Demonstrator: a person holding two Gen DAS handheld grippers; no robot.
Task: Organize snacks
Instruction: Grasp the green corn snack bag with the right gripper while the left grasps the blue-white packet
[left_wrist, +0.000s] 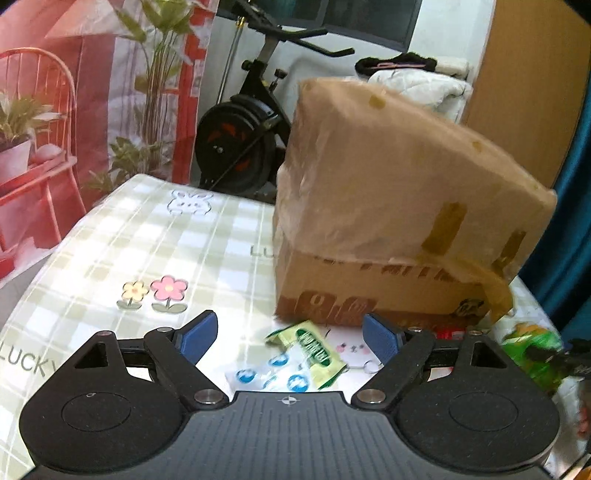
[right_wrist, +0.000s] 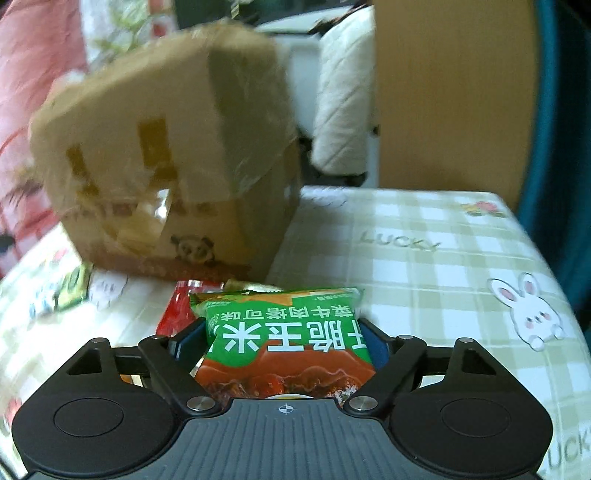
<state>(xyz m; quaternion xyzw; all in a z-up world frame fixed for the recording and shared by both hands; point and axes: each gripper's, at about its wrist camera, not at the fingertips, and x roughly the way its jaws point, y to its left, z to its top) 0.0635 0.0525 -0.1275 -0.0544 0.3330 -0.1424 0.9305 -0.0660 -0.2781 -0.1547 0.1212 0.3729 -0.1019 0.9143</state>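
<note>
The left gripper hangs released above the checked tablecloth, its 2 blue pads spread wide with nothing between them. Under the gap lie 2 small snacks: a yellow-green sachet with green lettering too blurred to read, resting across a white packet dotted with blue circles. Just beyond them stands a cardboard box, its flaps raised and taped, red print along its lower side unreadable and a small panda figure near its right corner. The cloth carries the word "LUCKY", 2 flowers and a rabbit outline. A blurred green bag sits at the near right. Far behind is an exercise bike.

The right gripper is clenched on a green snack bag printed with large white Chinese characters, seen upside down. A red packet lies just behind it, near the box.
</note>
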